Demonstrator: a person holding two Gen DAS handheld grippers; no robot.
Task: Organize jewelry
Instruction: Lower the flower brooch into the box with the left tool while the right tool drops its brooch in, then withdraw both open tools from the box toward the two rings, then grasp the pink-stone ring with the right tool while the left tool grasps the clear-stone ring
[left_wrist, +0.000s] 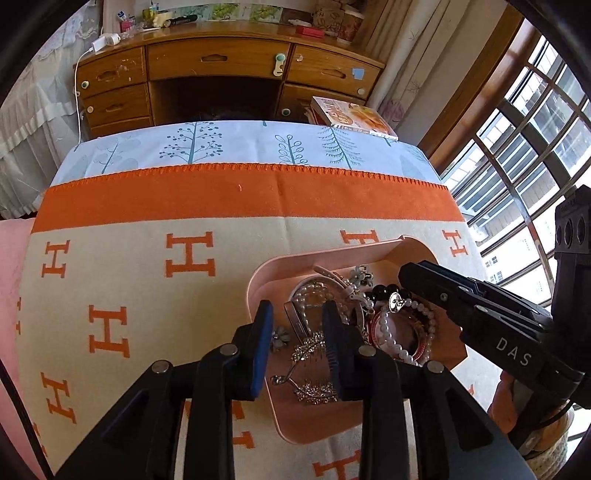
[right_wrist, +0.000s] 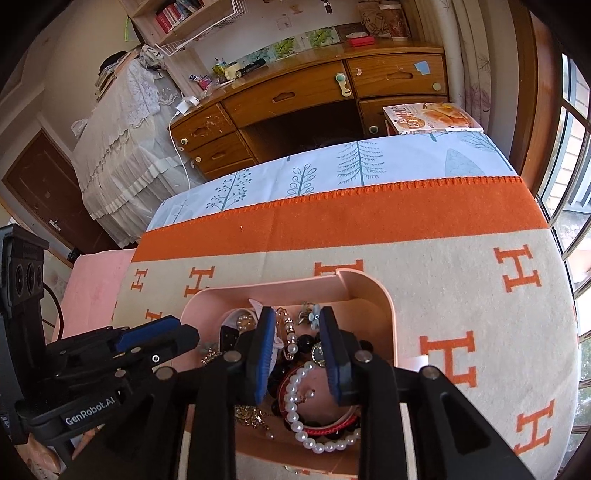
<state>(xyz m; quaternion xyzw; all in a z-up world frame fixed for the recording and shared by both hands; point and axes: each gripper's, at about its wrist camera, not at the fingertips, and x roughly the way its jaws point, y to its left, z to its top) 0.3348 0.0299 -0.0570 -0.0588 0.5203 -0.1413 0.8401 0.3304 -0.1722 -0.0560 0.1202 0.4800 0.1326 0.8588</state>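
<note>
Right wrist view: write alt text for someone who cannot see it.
The open right gripper hangs over a pink tray heaped with tangled jewelry, its blue-padded fingers straddling a white pearl bracelet. The tray sits on a beige blanket with orange H letters, and the left gripper reaches in from the left.

Both my views are bright with daylight. It enters through the tall grid-paned window, which is on the right side in each picture; the glass there is overexposed to white. The beige and orange woven cloth with H letters is lit evenly and looks sharp. Inside the pale pink plastic tray the shadows are soft. The glossy brown wooden desk shows some glare on its top. Straight lines bend strongly near the edges, and the corners are black.
</note>
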